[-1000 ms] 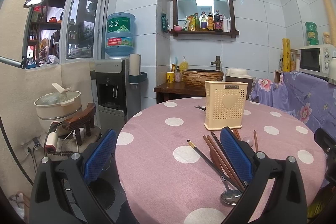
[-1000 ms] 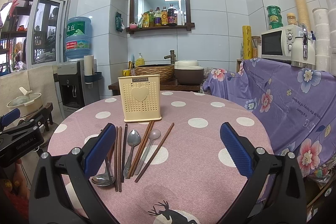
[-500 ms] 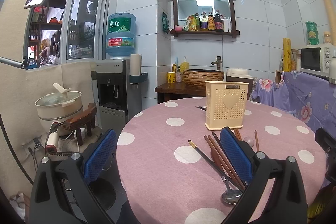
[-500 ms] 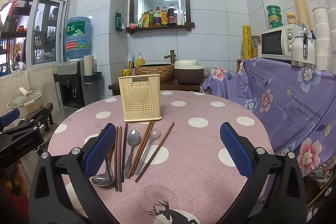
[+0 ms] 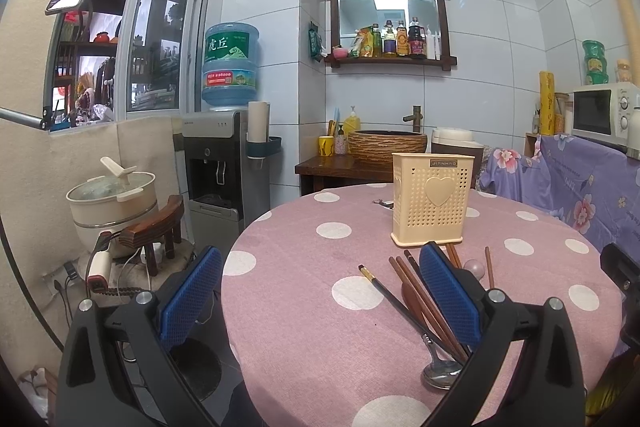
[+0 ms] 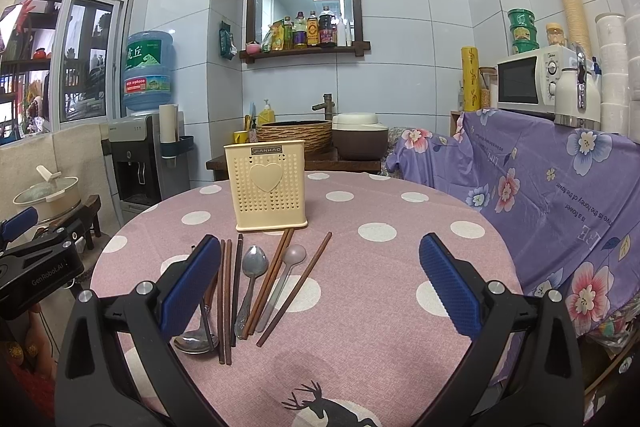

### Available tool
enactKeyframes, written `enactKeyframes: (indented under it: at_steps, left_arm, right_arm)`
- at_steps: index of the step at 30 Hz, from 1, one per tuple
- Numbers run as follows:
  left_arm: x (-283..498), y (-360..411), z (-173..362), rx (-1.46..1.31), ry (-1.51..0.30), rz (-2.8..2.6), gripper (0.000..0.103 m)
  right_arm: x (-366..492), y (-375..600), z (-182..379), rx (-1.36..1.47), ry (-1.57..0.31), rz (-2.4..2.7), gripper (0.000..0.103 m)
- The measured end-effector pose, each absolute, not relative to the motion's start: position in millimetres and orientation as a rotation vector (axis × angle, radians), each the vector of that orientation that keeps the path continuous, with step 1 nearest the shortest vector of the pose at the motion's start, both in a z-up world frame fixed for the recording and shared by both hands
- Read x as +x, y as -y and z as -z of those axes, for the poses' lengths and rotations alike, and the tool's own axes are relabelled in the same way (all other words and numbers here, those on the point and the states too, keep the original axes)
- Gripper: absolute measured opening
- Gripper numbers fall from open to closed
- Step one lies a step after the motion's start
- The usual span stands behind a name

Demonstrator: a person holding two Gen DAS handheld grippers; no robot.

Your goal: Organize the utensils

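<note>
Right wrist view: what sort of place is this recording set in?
Most likely a small home kitchen or dining corner: a round table under a polka-dot cloth with an utensil holder, a microwave, and a water dispenser against tiled walls.

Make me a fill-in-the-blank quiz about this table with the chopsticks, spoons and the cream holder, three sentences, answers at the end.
1. The raised shape on the front of the cream holder is a ____.
2. The pink tablecloth is patterned with white ____.
3. The left tongs and the right tongs both stand ____, holding nothing.

Missing words: heart; dots; open
</note>
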State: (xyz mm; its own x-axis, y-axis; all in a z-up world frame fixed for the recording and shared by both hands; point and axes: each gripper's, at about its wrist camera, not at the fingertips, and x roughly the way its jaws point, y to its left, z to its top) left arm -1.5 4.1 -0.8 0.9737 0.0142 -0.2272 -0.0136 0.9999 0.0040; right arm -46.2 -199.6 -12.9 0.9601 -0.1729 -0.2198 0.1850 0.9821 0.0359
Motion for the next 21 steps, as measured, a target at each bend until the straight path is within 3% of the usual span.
enactKeyframes:
  at_steps: [21]
  left_arm:
    - [-0.9, -4.1, 0.8, 0.003, -0.232, -0.014, 0.098]
  right_arm:
    - [-42.9, 200.0, 17.6, 0.058, -0.222, 0.181, 0.098]
